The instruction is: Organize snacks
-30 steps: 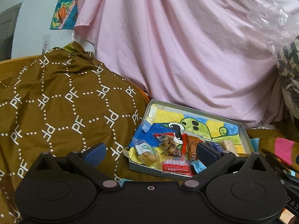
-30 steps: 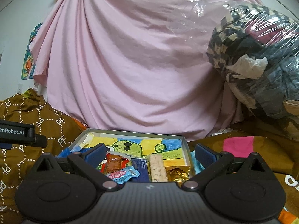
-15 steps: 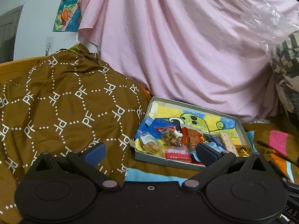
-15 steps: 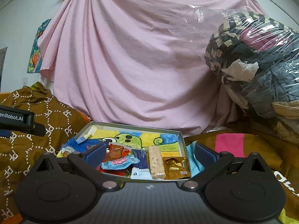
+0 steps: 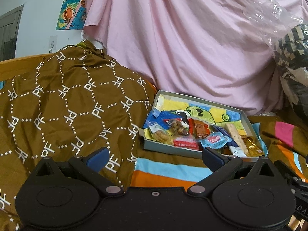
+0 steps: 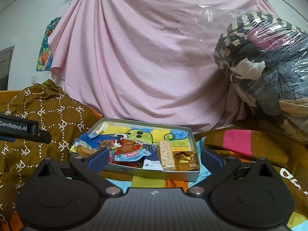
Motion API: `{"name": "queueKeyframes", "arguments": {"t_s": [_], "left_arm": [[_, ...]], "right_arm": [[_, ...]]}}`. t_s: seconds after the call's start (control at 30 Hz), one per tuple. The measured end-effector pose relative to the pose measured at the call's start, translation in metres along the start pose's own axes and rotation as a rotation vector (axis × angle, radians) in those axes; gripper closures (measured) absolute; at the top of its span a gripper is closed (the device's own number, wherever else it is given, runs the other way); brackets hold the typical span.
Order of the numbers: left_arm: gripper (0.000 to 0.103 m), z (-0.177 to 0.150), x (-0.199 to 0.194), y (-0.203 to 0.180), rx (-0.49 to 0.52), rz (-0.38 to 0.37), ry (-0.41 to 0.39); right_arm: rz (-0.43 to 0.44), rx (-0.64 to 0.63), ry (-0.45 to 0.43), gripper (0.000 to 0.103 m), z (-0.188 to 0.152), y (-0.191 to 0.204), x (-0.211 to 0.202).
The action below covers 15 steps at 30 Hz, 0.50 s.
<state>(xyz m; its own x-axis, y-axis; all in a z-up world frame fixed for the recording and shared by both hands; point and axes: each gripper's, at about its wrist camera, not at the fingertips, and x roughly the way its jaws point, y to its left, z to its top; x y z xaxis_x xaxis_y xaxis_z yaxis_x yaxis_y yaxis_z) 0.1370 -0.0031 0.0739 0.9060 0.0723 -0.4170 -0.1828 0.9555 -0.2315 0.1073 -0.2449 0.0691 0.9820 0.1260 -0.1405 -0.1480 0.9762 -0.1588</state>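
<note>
A pink sheet (image 6: 138, 61) hangs across the back, and a brown cover (image 5: 63, 104) printed over and over with "PF" is heaped at the left side of the bed. A striped blanket (image 5: 173, 171) in blue, orange and pink lies flat under a shallow grey box (image 6: 154, 170) lined with a bright cartoon drawing. The box's long axis runs left to right along the bed, close to the sheet. The snacks crowd its near edge: a pale grain bar (image 6: 166, 155) pointing from the near edge toward the back, a gold wrapper (image 6: 184, 159) in the near right corner, a blue candy packet (image 6: 132, 154) and a red packet (image 5: 184, 141) with print too small to read. The left hand-held gripper (image 5: 155, 156) is spread wide and holds nothing, the box ahead and to its right. The right hand-held gripper (image 6: 154, 158) is likewise spread and bare, the box straight ahead between its fingers. The black body at the left of the right wrist view reads "GenRobot.AI".
</note>
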Motion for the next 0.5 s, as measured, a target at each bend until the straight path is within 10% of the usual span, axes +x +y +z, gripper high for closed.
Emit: {"name": "queueKeyframes", "arguments": {"t_s": [0.5], "left_arm": [[0.001, -0.021, -0.012, 0.007, 0.02, -0.002, 0.008]], "right_arm": [[-0.001, 0.004, 0.026, 0.0, -0.009, 0.001, -0.014]]}}
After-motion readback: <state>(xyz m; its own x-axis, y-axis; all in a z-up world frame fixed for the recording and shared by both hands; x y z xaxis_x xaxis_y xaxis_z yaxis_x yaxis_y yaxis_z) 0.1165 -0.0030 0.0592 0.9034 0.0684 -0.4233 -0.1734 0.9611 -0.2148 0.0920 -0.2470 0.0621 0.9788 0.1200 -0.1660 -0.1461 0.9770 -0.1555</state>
